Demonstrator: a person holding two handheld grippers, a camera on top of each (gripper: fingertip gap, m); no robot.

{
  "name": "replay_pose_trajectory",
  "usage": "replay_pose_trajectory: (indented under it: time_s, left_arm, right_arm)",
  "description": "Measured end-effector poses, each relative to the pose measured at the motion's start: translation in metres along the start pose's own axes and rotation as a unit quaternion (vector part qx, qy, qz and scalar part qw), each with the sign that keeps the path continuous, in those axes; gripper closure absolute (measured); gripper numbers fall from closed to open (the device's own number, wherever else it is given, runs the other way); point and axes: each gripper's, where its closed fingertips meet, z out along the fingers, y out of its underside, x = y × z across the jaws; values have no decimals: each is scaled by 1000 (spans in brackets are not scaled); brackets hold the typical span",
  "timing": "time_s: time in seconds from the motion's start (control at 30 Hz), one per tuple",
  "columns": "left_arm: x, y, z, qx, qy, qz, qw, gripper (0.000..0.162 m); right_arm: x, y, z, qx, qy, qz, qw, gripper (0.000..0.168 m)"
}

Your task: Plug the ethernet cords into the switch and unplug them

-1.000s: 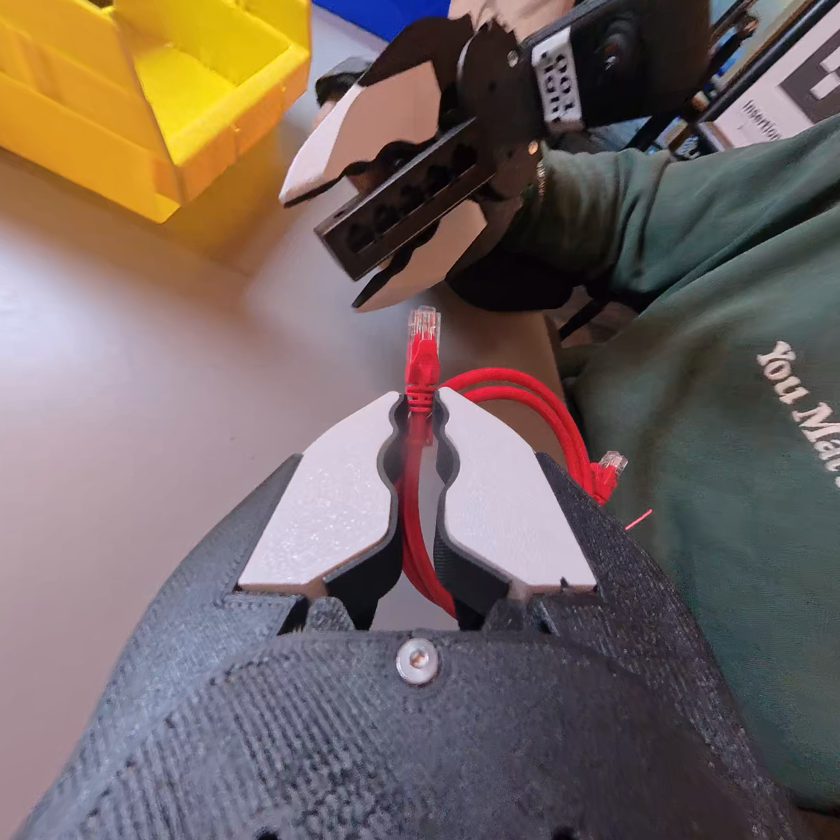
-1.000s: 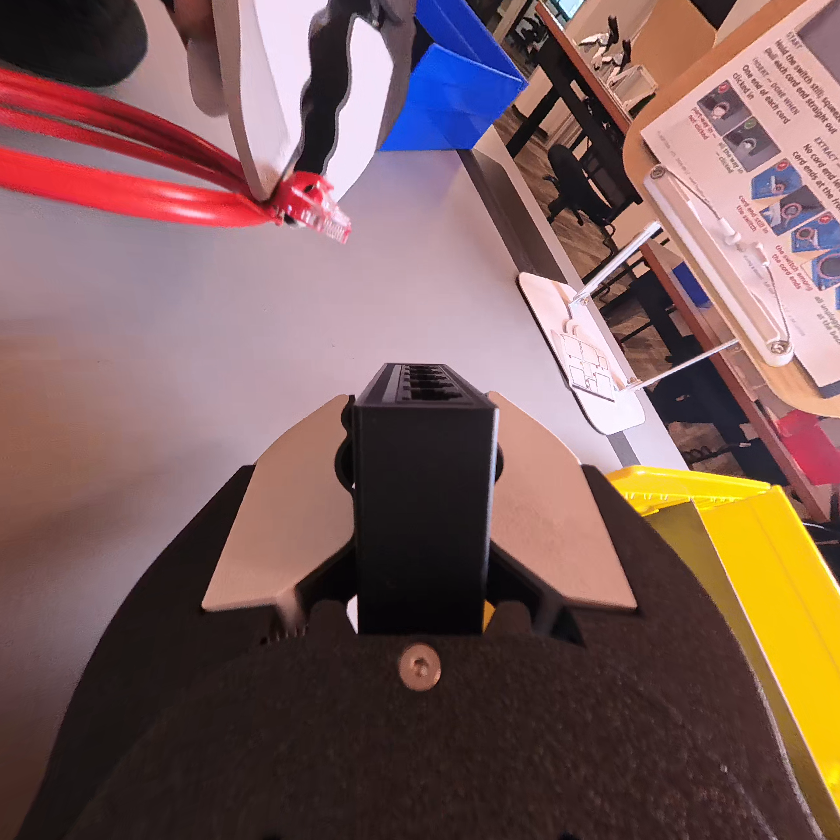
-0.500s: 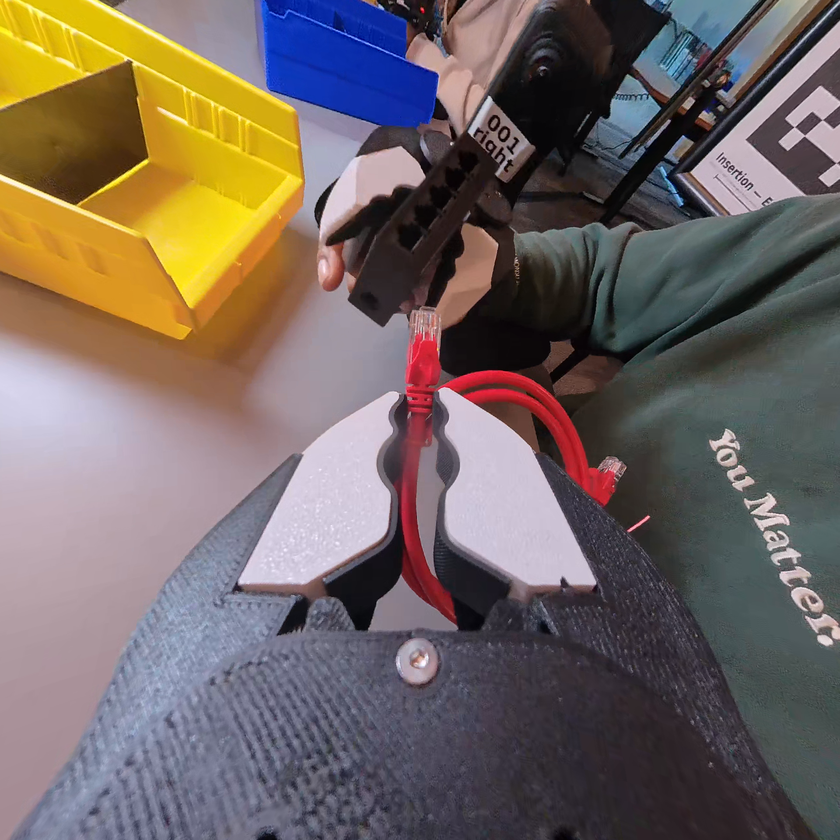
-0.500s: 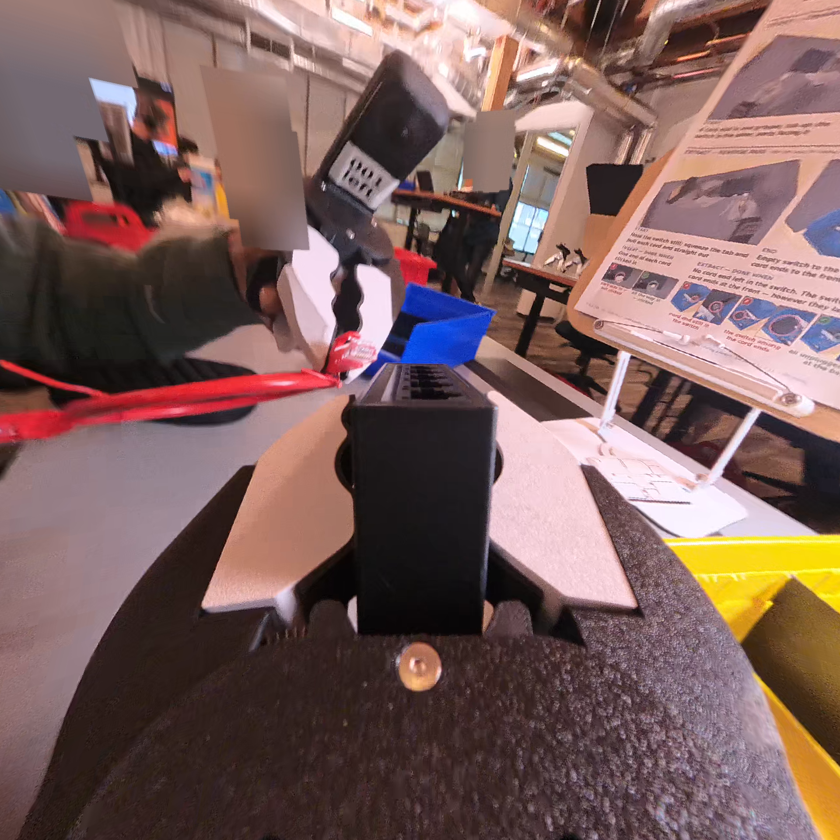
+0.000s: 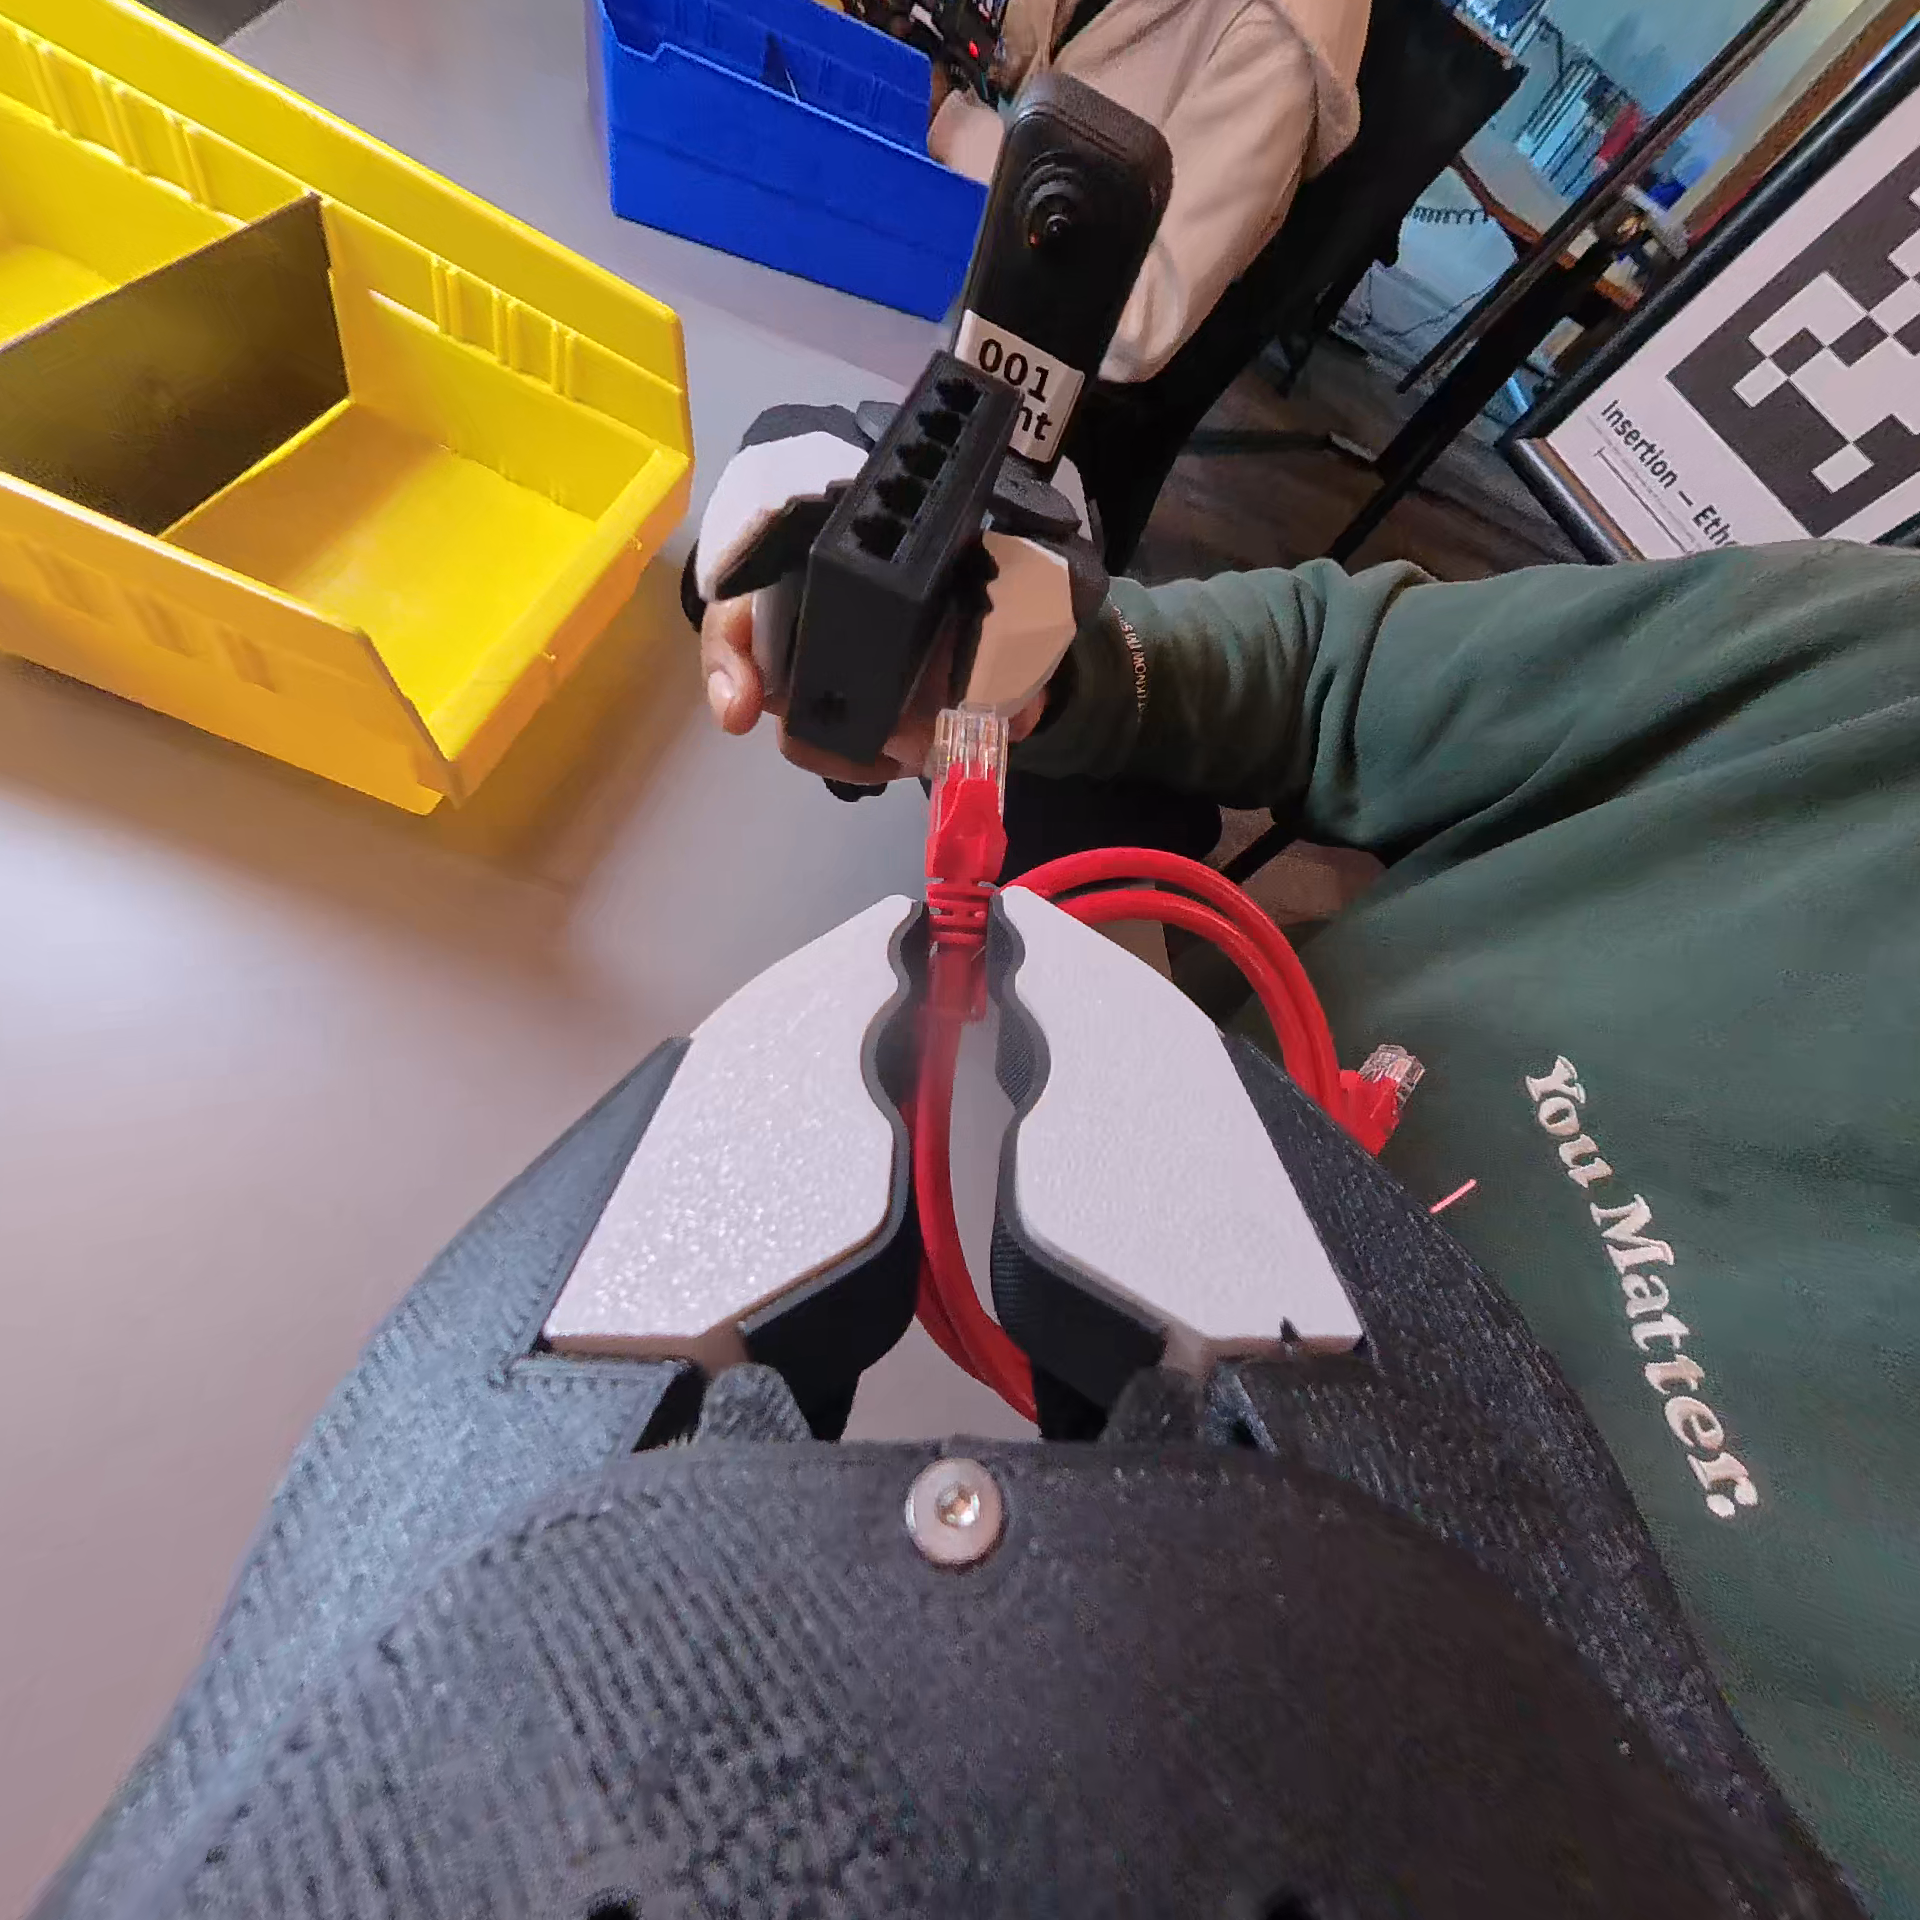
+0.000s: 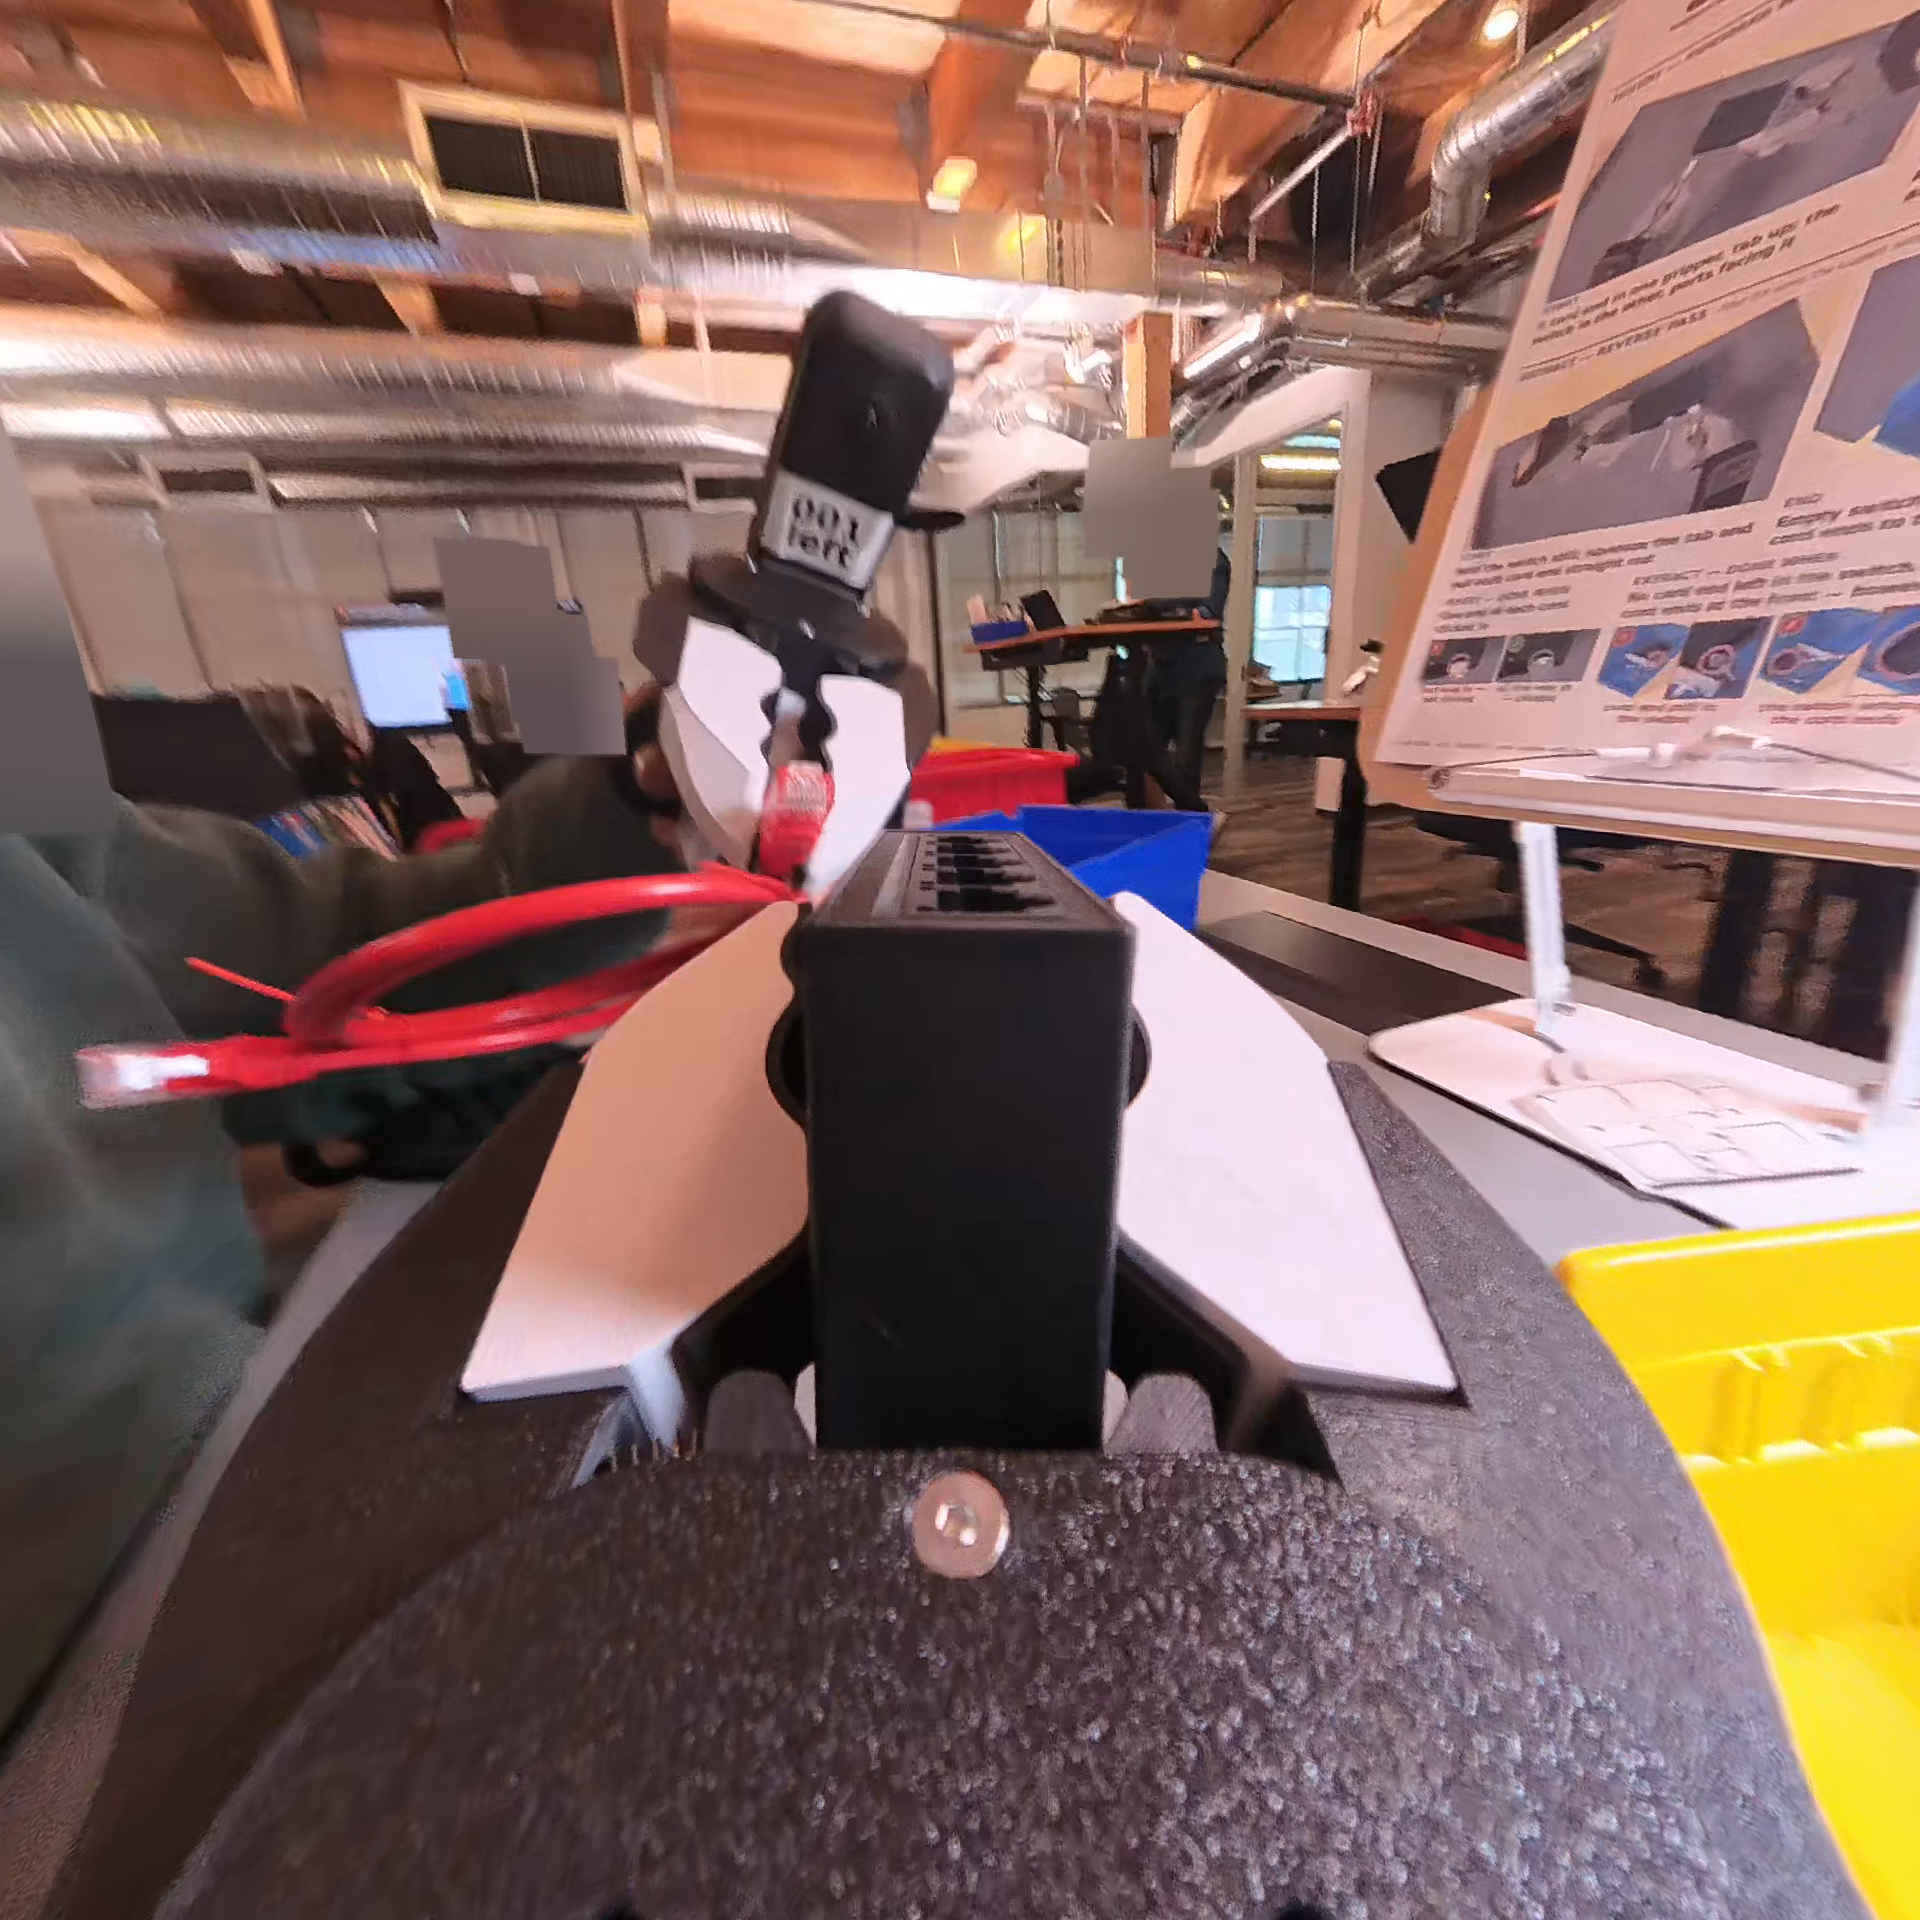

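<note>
My left gripper (image 5: 958, 914) is shut on a red ethernet cord (image 5: 940, 1143) just behind its clear plug (image 5: 968, 743), which sticks out forward. The cord's loop and its second plug (image 5: 1387, 1081) hang to the right. My right gripper (image 6: 961, 914) is shut on the black switch (image 6: 961, 1122), ports facing away. In the left wrist view the switch (image 5: 894, 571) is tilted, its row of ports facing up and left, and the plug tip sits just at its lower corner, outside the ports. In the right wrist view the left gripper (image 6: 795, 821) and the plug (image 6: 798, 795) are just behind the switch's left end.
A yellow divided bin (image 5: 312, 499) stands on the grey table (image 5: 260, 1091) at the left, a blue bin (image 5: 769, 156) behind it. An instruction board on a stand (image 6: 1704, 436) is at the right. The person's green sleeve and torso (image 5: 1662, 883) fill the right side. Spacing between my two grippers at the tips: around 6 centimetres.
The right gripper has swung the switch upright, from lying across to nearly on end, and brought it closer to the plug. The left gripper still holds the cord the same way.
</note>
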Motion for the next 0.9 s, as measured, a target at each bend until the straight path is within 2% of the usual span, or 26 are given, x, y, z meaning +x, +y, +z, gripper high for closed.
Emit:
replay_pose_trajectory:
  time_s: [0.13,0.3,0.4,0.53,0.73,0.9]
  left_arm:
    - [-5,-1,12,-46,-10,0,999,152]
    - [-21,14,25,-116,-28,-10,993,152]
    - [-29,25,28,-152,-38,-11,988,152]
    - [-39,39,29,-192,-51,-22,980,151]
    - [-36,57,31,-254,-49,-22,966,151]
    - [-37,65,36,-262,-30,-53,963,151]
  right_arm:
    - [13,24,5,-91,88,-142,982,116]
    - [16,45,7,-185,136,-352,908,116]
    - [16,56,5,-220,134,-429,866,116]
    - [18,64,2,-247,129,-496,822,117]
    - [17,71,0,-271,116,-560,774,117]
    - [12,80,-2,-291,99,-608,732,117]
